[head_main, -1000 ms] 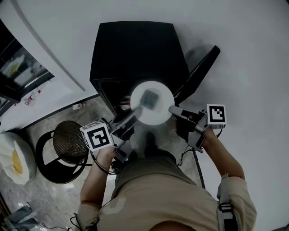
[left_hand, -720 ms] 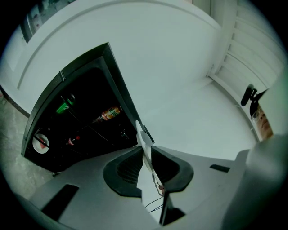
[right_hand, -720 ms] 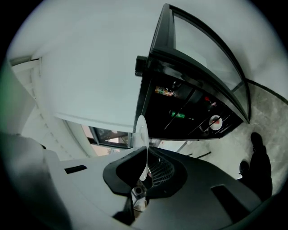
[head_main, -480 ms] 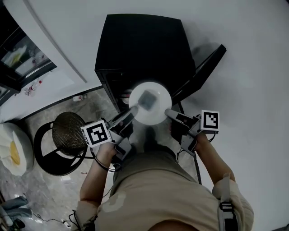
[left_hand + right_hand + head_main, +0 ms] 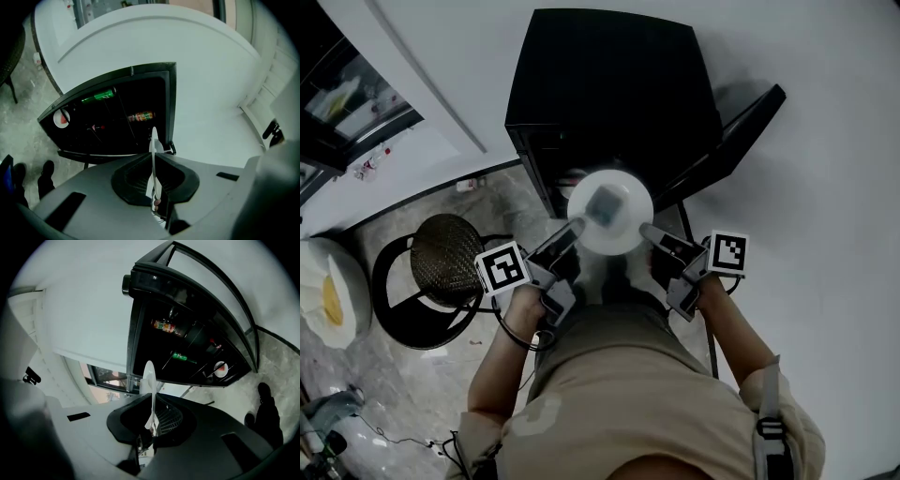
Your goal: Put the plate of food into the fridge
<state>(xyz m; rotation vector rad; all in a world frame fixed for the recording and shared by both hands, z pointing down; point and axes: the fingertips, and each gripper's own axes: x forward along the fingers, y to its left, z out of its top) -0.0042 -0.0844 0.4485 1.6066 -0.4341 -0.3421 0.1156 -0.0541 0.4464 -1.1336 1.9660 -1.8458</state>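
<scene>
A white plate with a grey square piece of food hangs level in front of the open black fridge. My left gripper pinches the plate's left rim; its jaws have just been closing on that rim. My right gripper is shut on the right rim. Both gripper views show the plate edge-on between the dark pads. The fridge door stands swung out to the right. Inside the fridge lie a bottle, a green bottle and a small dish.
A round black stool with a woven seat stands left of the person. A white rounded object lies at the far left. The person's shoes are on the grey stone floor. A white wall runs behind and right of the fridge.
The plate and both grippers have sunk and drawn closer to the fridge opening. The left gripper's marker cube has rolled a little, and its jaws have closed onto the rim.
</scene>
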